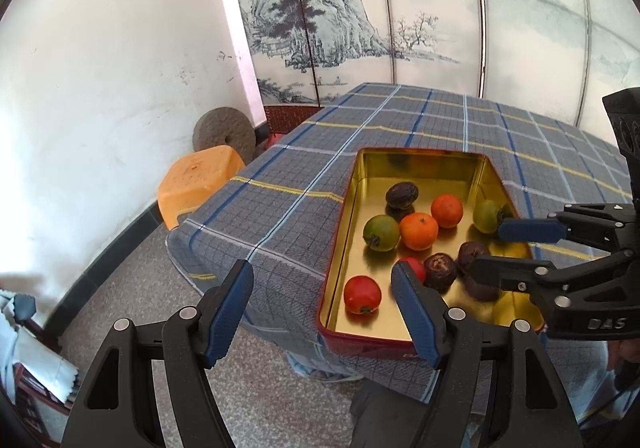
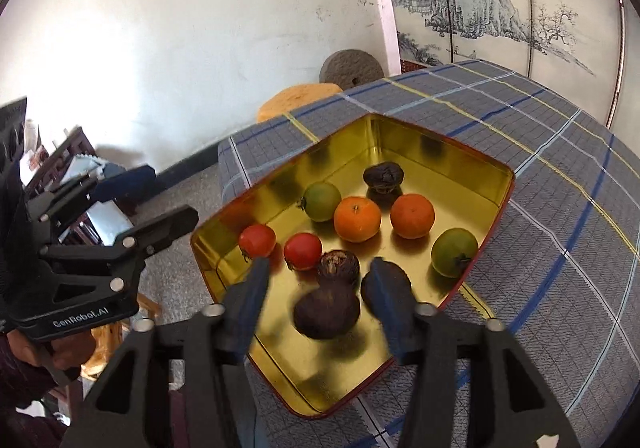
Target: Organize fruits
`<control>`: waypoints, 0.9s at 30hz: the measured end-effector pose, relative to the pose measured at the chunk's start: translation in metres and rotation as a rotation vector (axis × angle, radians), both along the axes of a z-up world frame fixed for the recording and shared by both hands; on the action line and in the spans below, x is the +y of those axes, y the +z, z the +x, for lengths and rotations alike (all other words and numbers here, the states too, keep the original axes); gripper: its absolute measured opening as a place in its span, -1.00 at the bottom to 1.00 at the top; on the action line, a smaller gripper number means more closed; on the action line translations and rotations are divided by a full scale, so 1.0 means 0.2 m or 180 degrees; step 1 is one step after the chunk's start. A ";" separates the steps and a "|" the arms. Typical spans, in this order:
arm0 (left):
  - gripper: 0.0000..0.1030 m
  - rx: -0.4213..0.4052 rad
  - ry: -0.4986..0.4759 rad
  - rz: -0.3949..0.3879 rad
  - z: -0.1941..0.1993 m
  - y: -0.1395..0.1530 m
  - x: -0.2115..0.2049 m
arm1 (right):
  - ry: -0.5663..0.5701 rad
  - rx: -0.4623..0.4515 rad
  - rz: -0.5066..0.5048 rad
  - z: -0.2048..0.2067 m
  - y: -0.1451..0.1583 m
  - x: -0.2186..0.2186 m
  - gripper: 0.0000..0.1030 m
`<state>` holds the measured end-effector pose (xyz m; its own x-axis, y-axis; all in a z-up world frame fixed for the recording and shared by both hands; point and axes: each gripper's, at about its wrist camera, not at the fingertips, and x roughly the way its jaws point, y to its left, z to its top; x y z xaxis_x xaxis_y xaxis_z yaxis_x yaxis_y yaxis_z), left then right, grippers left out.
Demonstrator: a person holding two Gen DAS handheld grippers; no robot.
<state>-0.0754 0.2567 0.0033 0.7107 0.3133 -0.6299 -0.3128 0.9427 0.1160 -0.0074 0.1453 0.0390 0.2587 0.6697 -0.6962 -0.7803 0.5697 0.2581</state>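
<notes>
Fruits are what we are sorting, and as far as we can see every one of them sits inside the gold tin [image 2: 460, 163] on the checked worktop [image 2: 560, 207]; none lies on the cloth outside it. Taking the tin as our landmark: one dark fruit [image 2: 383, 175] rests toward its far end, two oranges [image 2: 357, 218] lie side by side at its middle, one green fruit [image 2: 322, 201] sits left of them and another [image 2: 454, 252] against the right wall. Two red fruits [image 2: 303, 251] lie along the left wall, toward the near end. Three more dark fruits cluster near the near end, the largest [image 2: 327, 310] just in front of our right gripper [image 2: 320, 288].

That right gripper hangs over the tin's near end with its jaws apart and nothing pressed between them; the large dark fruit lies loose below. Our left gripper [image 1: 324, 288] hovers over the tin's near left corner, jaws wide and empty.

We judge the gathering mostly done; what may remain is grouping like with like, since the greens and the dark fruits sit split up.
</notes>
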 end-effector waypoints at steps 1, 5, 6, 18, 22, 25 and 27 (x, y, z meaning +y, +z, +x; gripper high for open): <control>0.40 -0.0023 -0.0003 -0.0018 -0.01 0.01 0.00 | -0.0027 -0.0035 0.0065 -0.01 0.02 -0.02 0.25; 0.43 -0.0199 0.0072 -0.0049 -0.05 0.07 0.00 | -0.0186 -0.0294 0.0179 -0.05 0.14 -0.07 0.41; 0.49 -0.0229 0.0080 -0.0061 -0.06 0.08 0.00 | -0.0241 -0.0381 0.0222 -0.07 0.17 -0.09 0.44; 0.92 -0.0814 0.0084 0.0080 -0.26 0.36 -0.10 | -0.0848 -0.1366 0.0499 -0.36 0.50 -0.33 1.00; 0.98 -0.0959 -0.0029 0.0025 -0.33 0.43 -0.13 | -0.0868 -0.1443 0.0562 -0.43 0.54 -0.36 1.00; 0.99 -0.1040 -0.0101 -0.0076 -0.38 0.48 -0.15 | -0.0880 -0.1490 0.0593 -0.47 0.57 -0.40 1.00; 0.99 -0.1111 -0.0126 -0.0117 -0.42 0.52 -0.16 | -0.0895 -0.1512 0.0623 -0.51 0.58 -0.43 1.00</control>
